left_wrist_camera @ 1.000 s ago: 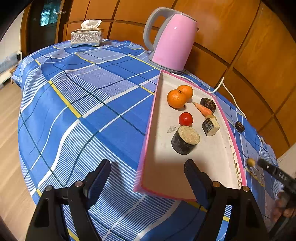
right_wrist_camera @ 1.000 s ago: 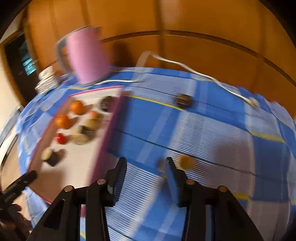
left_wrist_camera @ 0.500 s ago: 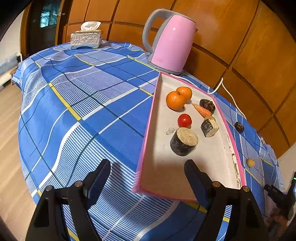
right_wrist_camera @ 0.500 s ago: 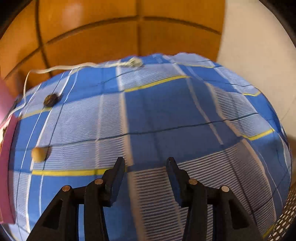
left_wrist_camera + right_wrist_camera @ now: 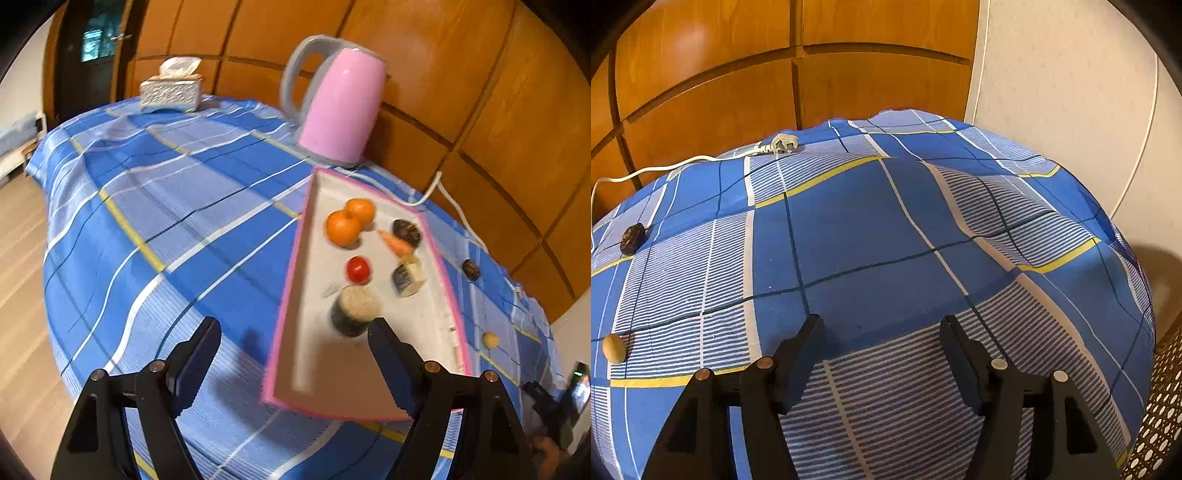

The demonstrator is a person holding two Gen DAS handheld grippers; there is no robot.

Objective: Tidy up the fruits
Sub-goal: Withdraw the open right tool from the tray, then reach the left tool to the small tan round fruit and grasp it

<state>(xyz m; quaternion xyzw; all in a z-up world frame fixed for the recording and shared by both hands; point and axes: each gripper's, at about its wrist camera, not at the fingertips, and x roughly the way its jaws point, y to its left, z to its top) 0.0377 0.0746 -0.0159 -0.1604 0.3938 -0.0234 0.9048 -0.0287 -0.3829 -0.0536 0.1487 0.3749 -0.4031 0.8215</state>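
in the left wrist view, the left gripper (image 5: 291, 332) is hanging at the bottom of the frame with its jaws standing wide apart and nothing between them. it is looking down on a bench covered by a blue checked cloth (image 5: 177, 221). a long pink-rimmed tray (image 5: 417, 332) is lying right of centre, its near corner just above the right jaw. in the tray two oranges (image 5: 343, 227) are sitting touching each other at the far end, with a tomato (image 5: 358, 269) nearer, a carrot (image 5: 397, 243) to the right, and a dark round fruit (image 5: 406, 230) beside the carrot. a dark-skinned cut piece (image 5: 408, 275) and a dark stump with a pale top (image 5: 352, 310) are resting closer to the jaws. outside the tray, on the cloth at the right, a dark fruit (image 5: 471, 268) and a small yellow fruit (image 5: 490, 339) are lying well apart. a pink kettle (image 5: 340, 107) is standing at the top, a tissue box (image 5: 171, 90) at upper left.

in the right wrist view, the right gripper (image 5: 881, 343) is at the bottom with its jaws opening and only cloth (image 5: 868, 229) between them. the yellow fruit (image 5: 614, 348) is sitting at the left edge, the dark fruit (image 5: 632, 239) higher up on the left, and a white plug (image 5: 783, 144) with its cord is lying at upper left.
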